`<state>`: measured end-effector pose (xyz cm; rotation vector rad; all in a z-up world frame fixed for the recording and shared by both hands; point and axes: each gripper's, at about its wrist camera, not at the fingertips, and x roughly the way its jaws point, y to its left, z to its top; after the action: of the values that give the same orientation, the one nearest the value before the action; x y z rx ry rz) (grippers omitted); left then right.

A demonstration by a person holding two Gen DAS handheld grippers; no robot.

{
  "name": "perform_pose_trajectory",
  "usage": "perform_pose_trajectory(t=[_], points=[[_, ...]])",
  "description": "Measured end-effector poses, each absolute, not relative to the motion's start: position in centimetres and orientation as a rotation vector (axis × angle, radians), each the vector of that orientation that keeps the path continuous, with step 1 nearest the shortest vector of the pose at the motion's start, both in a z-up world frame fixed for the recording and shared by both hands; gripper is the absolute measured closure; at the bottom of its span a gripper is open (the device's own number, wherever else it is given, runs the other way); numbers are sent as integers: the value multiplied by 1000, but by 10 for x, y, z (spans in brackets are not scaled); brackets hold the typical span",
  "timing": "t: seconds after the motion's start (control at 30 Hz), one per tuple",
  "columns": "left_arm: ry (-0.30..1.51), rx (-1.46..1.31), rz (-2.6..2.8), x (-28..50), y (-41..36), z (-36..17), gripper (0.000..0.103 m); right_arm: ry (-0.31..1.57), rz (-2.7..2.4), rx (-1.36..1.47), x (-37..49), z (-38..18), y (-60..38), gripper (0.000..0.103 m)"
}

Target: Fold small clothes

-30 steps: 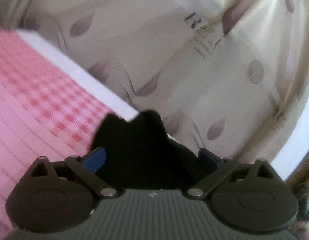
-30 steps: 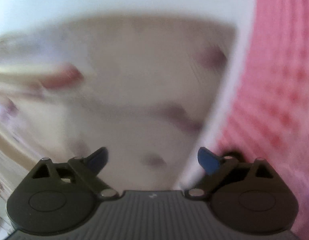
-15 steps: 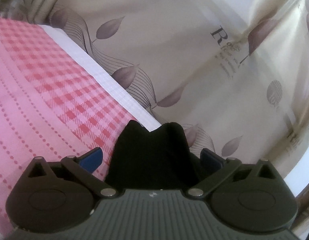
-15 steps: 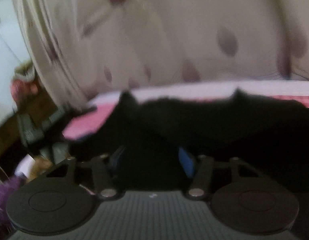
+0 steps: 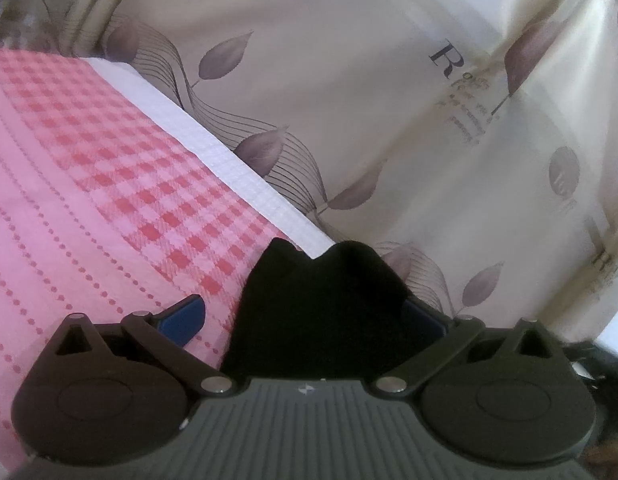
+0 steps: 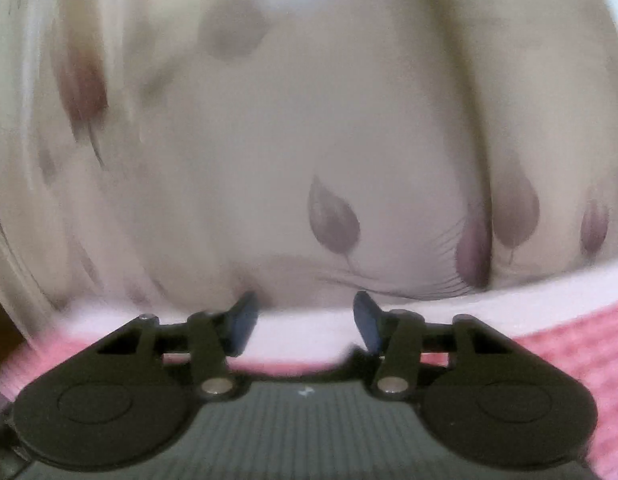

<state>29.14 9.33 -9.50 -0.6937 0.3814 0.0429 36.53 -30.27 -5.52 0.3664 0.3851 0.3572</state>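
A cream curtain (image 5: 389,120) printed with mauve leaves, thin dark curving lines and some dark lettering fills the upper and right part of the left wrist view, and it also fills most of the right wrist view (image 6: 309,140), where it is blurred. Below it lies a pink bedcover (image 5: 89,200) with a band of red-and-pink checks and rows of small red dots, bordered along the curtain side by a white waffle-textured strip (image 5: 237,172); the right wrist view shows the same pink cover (image 6: 569,344) and white strip (image 6: 309,332) running across just under the curtain. A black garment (image 5: 321,312) sits bunched between the fingers of the left gripper (image 5: 309,320), rising in 2 soft peaks over the edge of the bedcover and the white strip; its cloth reaches the blue pad on the right finger, while the blue pad (image 5: 181,316) on the left finger stands clear of it with pink cover showing in the gap, so the left gripper is spread wide and not pinching the cloth. The right gripper (image 6: 305,316) hangs over the white strip with its 2 blue-padded fingers (image 6: 245,320) apart and nothing between them.
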Motion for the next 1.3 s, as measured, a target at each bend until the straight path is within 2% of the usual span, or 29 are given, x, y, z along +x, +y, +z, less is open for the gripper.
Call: perform_pose_trajectory(t=[0.13,0.27,0.47,0.57,0.67,0.77,0.87,1.13,1.3], points=[[387,-696,46,292,94,-95,0,386,441,417,316,-62,-326,49],[391,-699,46,292,94,-95,0,502,487,201,281,-88,-320,50],[393,-692,50,292,93,-95,0,629,380,12,311,-108,-328,52],[395,-688,51,293,93,-95,0,521,182,-28,346,-90,-340,51],[393,-690,48,292,94,-96,0,385,61,194,357,-67,-371,49],[394,-692,50,292,95,-96,0,343,158,366,347,-55,-379,49],[393,-698,56,291,96,-96,0,406,391,362,333,-58,-351,49],[380,-714,101,288,101,-97,0,686,719,-84,337,-96,-198,50],[375,-701,141,286,100,-95,0,692,574,-25,401,-87,-171,52]])
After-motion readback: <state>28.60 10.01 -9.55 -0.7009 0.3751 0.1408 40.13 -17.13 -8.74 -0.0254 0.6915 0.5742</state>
